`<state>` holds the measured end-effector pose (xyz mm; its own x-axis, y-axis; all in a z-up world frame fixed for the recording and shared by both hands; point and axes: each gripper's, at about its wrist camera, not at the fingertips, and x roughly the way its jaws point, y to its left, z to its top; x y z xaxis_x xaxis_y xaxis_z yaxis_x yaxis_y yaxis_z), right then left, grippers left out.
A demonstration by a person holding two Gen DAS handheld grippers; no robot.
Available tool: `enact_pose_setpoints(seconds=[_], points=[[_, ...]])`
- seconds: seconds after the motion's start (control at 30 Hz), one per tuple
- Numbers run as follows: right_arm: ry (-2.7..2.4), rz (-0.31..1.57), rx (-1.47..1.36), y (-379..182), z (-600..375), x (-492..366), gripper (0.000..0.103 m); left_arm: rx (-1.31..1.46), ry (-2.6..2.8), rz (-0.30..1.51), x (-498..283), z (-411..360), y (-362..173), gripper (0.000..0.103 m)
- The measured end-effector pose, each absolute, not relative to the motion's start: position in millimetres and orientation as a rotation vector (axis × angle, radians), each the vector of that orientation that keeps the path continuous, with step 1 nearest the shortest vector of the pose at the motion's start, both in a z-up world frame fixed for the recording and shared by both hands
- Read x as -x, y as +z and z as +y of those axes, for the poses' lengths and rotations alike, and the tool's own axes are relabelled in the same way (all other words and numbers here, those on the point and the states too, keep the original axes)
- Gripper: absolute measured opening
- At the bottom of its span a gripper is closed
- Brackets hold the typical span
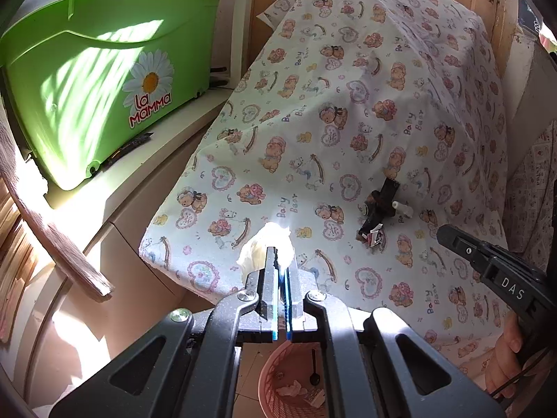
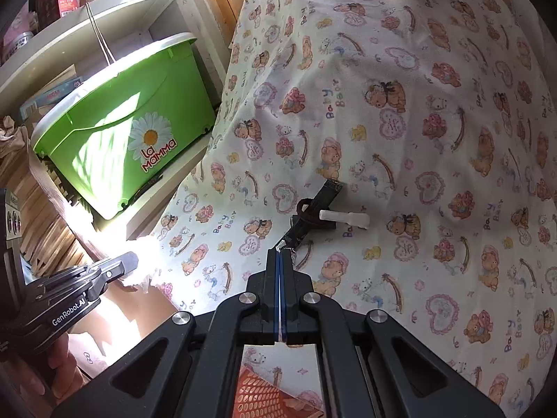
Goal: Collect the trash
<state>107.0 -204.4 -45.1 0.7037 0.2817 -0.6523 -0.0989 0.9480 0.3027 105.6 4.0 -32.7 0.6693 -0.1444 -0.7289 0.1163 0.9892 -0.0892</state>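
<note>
Green tub (image 1: 90, 80): "La Mamma" (daisy logo). Cloth (image 1: 348, 122): "Baby Bear". Tongs: "DAS" right (image 1: 440, 235), "GenRobot.AI" left (image 2: 134, 259).

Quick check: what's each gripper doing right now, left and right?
Left gripper: jaws shut on a crumpled white tissue.
Right gripper: jaws shut, pinching the dark wrapper at its torn end.
</note>
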Motion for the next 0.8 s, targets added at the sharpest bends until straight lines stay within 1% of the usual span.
enact_pose_setpoints(seconds=[0.03, 0.07, 0.1, 0.13, 0.17, 0.2, 0.4, 0.6, 0.8], points=[[0.195, 0.760, -0.238, -45, -204, -106, 0.002, 0.031, -0.144, 0.822, -105, 4, -33, 0.002], [0.188, 0.771, -0.218, -46, -202, -108, 0.006, 0.025, -0.140, 0.820, -105, 4, -33, 0.002], [0.189, 0.789, -0.204, -49, -199, -110, 0.017, 0.019, -0.135, 0.818, -105, 3, -33, 0.002], [0.188, 0.805, -0.193, -53, -196, -113, 0.027, 0.015, -0.131, 0.817, -105, 3, -33, 0.002], [0.180, 0.811, -0.181, -57, -192, -116, 0.047, 0.013, -0.125, 0.816, -105, 4, -34, 0.002], [0.174, 0.803, -0.167, -60, -187, -118, 0.059, 0.013, -0.120, 0.817, -106, 5, -34, 0.002], [0.147, 0.834, -0.064, -80, -156, -138, 0.060, 0.038, -0.094, 0.835, -112, 14, -38, 0.002], [0.041, 0.828, -0.006, -98, -145, -158, 0.060, 0.058, -0.084, 0.838, -117, 18, -38, 0.002], [0.044, 0.835, -0.037, -107, -147, -164, 0.048, 0.073, -0.097, 0.847, -119, 16, -39, 0.002]])
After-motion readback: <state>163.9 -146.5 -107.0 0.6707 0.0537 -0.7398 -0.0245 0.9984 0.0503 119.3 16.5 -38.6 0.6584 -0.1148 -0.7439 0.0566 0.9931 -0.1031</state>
